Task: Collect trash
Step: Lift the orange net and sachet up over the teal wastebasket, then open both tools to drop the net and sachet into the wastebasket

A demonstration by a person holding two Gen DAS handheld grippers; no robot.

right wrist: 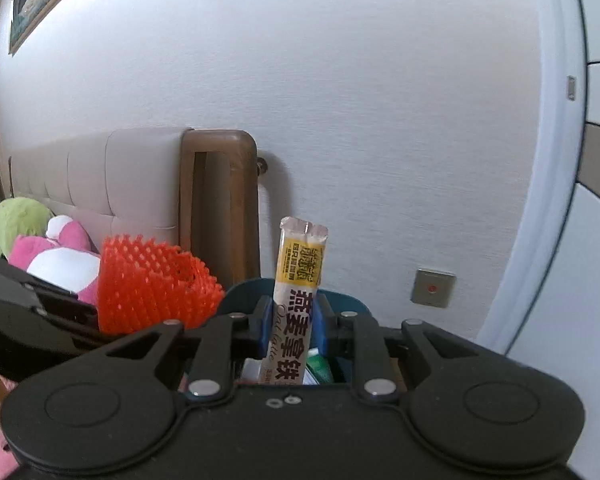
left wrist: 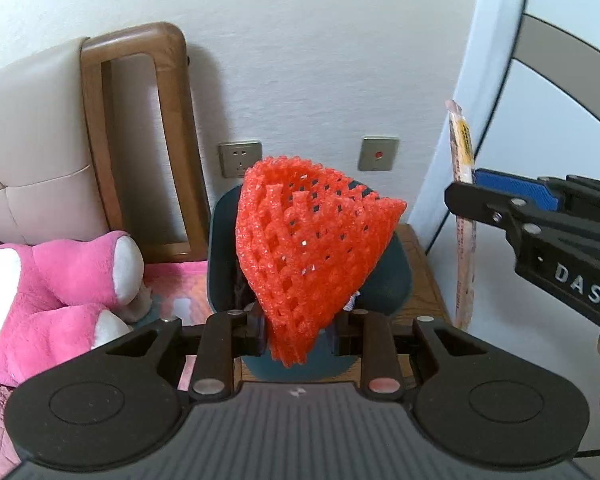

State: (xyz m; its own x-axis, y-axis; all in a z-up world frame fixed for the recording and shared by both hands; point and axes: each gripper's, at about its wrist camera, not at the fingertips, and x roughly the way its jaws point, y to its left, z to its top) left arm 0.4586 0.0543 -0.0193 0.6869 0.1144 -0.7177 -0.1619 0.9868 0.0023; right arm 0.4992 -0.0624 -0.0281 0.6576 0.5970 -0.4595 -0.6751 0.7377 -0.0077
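Left wrist view: the left gripper (left wrist: 300, 330) pinches the lower end of an orange foam fruit net (left wrist: 312, 248) between its fingers; the net stands up and fans out above the jaws. Directly behind and below it sits a dark teal bin (left wrist: 384, 280) on a wooden bedside table (left wrist: 424, 276). The right gripper (left wrist: 466, 196) enters from the right edge, clamped on a long sachet (left wrist: 462, 160) that runs upright past its blue pads. A pink plush toy (left wrist: 60, 280) lies on the bed to the left, against a padded headboard (left wrist: 32, 160). Two wall plates are visible above the bin.

Right wrist view: the right gripper (right wrist: 290, 328) fingers are pressed onto an oat latte sachet (right wrist: 296, 300) near its middle, so a long free end rises above the jaws. The bin (right wrist: 240, 292) rim shows just behind the fingers, with some contents visible below. The net (right wrist: 152, 284) and the left gripper body appear at the left.

Risks, as judged: both items are held near the bin, not yet dropped. The net is light and springy; released off-centre, it may catch on the rim or fall to the bed side. The sachet, tall and upright, may tip over the rim if released too high. The two grippers are close and could collide over the one opening.
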